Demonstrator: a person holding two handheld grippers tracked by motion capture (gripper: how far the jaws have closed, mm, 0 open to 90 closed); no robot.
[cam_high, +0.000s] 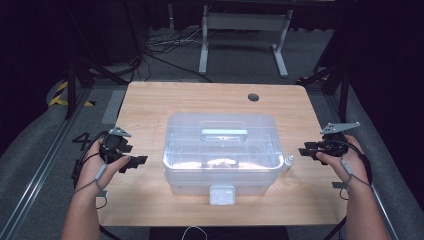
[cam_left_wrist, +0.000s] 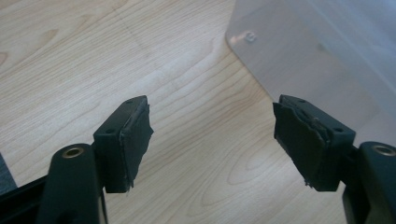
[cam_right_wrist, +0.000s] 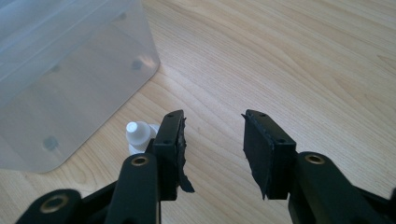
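Left of the clear storage box (cam_high: 221, 152), on bare desk (cam_high: 150, 105): the left gripper (cam_high: 134, 161), gripped in the person's left hand (cam_high: 102, 159) and aimed at the box's left wall, probably staged there to steady or clasp that side. Jaws spread wide, nothing between the pads (cam_left_wrist: 135, 135) but wood grain; box corner (cam_left_wrist: 299, 56) ahead and to the right in the left gripper view, apart from the jaws. At the centre of the desk: the box itself, lid shut, pale handle (cam_high: 224, 133) on top, white latch (cam_high: 222, 195) on the near wall facing the person, likely the first thing to undo. Contents blurred behind the plastic, not readable. Just right of the box, beside its near right corner: a small white dropper bottle (cam_high: 287, 164), upright, very close to the wall, contact impossible to tell. Farther right of the box: the right gripper (cam_high: 307, 151) in the right hand (cam_high: 340, 157), pointing toward the bottle, seemingly lined up for a pickup. Jaws parted to a moderate gap, empty; bottle cap (cam_right_wrist: 136, 135) peeking out beyond the left jaw in the right gripper view, outside the gap, not held.
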